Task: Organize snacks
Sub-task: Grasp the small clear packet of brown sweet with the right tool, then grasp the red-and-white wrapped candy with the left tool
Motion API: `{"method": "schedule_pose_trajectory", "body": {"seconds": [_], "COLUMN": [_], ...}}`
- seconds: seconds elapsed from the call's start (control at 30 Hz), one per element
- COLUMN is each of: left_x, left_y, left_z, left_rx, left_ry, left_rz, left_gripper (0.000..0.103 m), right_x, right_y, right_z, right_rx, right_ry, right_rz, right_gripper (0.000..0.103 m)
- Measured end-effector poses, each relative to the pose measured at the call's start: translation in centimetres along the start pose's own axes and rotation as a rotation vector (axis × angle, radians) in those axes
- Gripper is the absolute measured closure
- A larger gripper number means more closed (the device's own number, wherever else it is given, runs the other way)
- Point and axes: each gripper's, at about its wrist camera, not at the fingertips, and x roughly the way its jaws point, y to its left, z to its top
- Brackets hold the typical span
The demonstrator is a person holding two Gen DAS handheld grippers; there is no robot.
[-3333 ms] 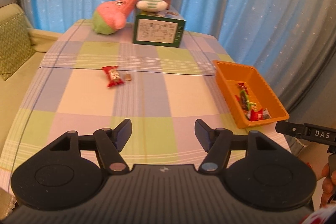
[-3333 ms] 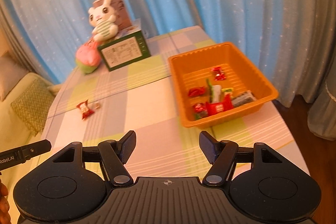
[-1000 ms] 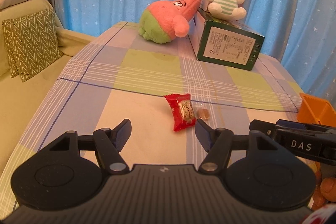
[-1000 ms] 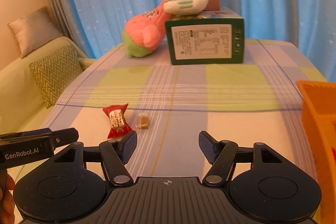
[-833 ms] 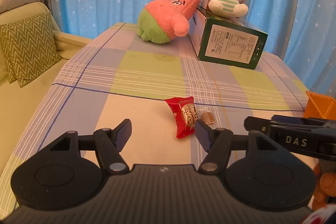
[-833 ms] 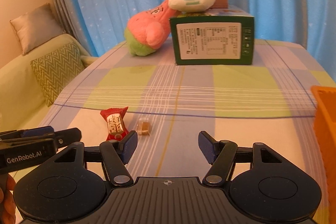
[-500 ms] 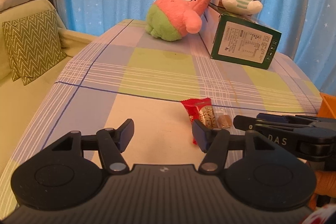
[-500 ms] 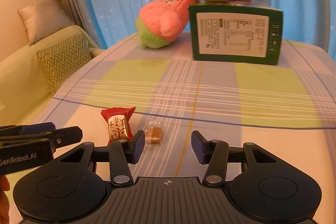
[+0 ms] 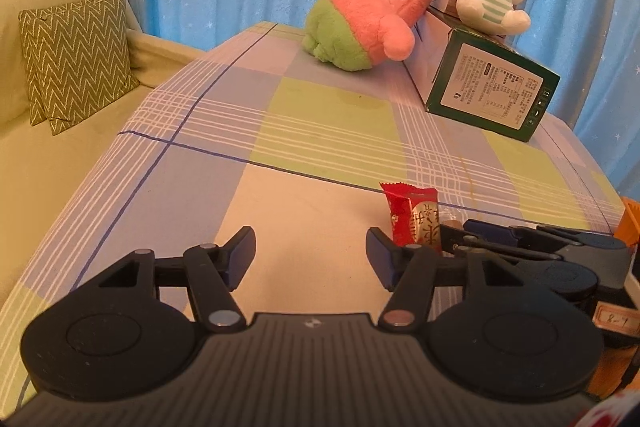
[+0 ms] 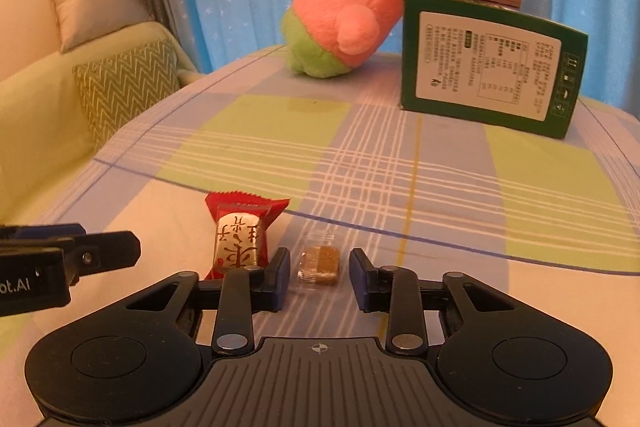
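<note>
Table with checked cloth (image 10: pixel 420 155) bearing a red snack (image 10: pixel 239 233) just beside a clear-wrapped candy (image 10: pixel 320 261) near its front, with a pink plush (image 10: pixel 340 31) and a green box (image 10: pixel 492 67) at the back.

Left gripper (image 9: pixel 311 251): low over table, jaws wide apart, nothing between them.
Right gripper (image 10: pixel 319 277): low, level, jaws partly closed but with a gap, pads (image 10: pixel 282 277) touching nothing; sits just right of left gripper.
</note>
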Motion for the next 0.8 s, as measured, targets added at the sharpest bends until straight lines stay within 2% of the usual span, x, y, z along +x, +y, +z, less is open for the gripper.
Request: {"method": "schedule_pose_trajectory", "body": {"seconds": [0.07,0.17,0.4,0.63,0.7,0.8], "left_x": [0.0,0.0,0.5,1.4,1.8,2.3], "left_y": [-0.1,-0.3,-2.0,-4.4,-5.1,-6.1], "left_z": [0.0,-0.1,-0.3,-0.2,-0.2,-0.3], "left_rx": [0.002,0.009,0.053,0.103,0.115,0.139], "left_ry": [0.000,0.000,-0.012,-0.033,-0.030,-0.036], "left_rz": [-0.001,-0.012,-0.084,-0.135,-0.140,-0.146], "left_gripper": [0.045,0.045,0.045,0.046,0.051,0.054], "right_x": [0.0,-0.1,-1.6,-3.6,-4.1,-4.5], "right_y": [0.2,0.1,-1.7,-4.9,-5.7,-6.9], "right_z": [-0.1,-0.2,0.2,-0.2,-0.4,-0.7], "right_rx": [-0.019,-0.015,0.009,0.051,0.058,0.096], "right_ry": [-0.002,-0.003,-0.021,-0.003,-0.002,0.005], "right_rz": [-0.004,-0.010,-0.043,-0.094,-0.109,-0.122], "right_gripper": [0.079,0.080,0.081,0.081,0.081,0.081]}}
